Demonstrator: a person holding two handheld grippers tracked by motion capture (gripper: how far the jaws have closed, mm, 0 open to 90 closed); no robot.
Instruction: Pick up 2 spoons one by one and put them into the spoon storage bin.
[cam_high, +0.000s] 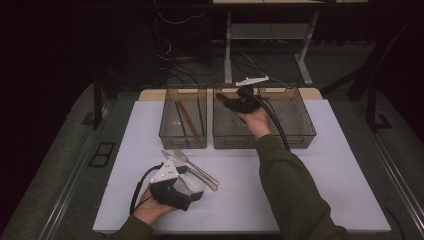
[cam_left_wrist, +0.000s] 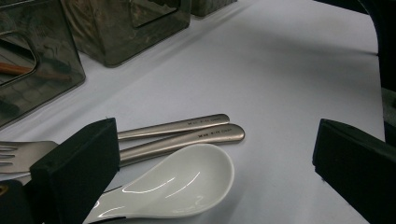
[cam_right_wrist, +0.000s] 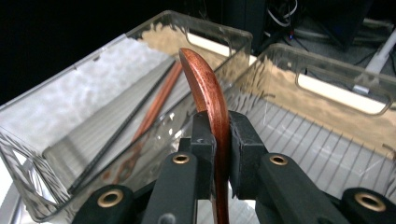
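Note:
My right gripper (cam_high: 231, 101) hangs over the left end of the right clear bin (cam_high: 300, 120), shut on a reddish-brown wooden spoon (cam_right_wrist: 210, 93) that stands edge-on between its pads. The left clear bin (cam_high: 182, 141) holds a red-brown chopstick (cam_right_wrist: 156, 100) and dark ones. My left gripper (cam_left_wrist: 215, 163) rests low on the white mat, jaws wide open. A white ceramic spoon (cam_left_wrist: 177, 179) lies between them, untouched. Beside it lie a metal fork (cam_high: 182, 155) and two steel handles (cam_left_wrist: 187, 135).
The white mat (cam_high: 325, 190) has free room at the right and front. The right bin's ribbed floor (cam_right_wrist: 317, 149) is bare. Cables and a desk's legs (cam_high: 227, 45) stand on the dark floor behind the table.

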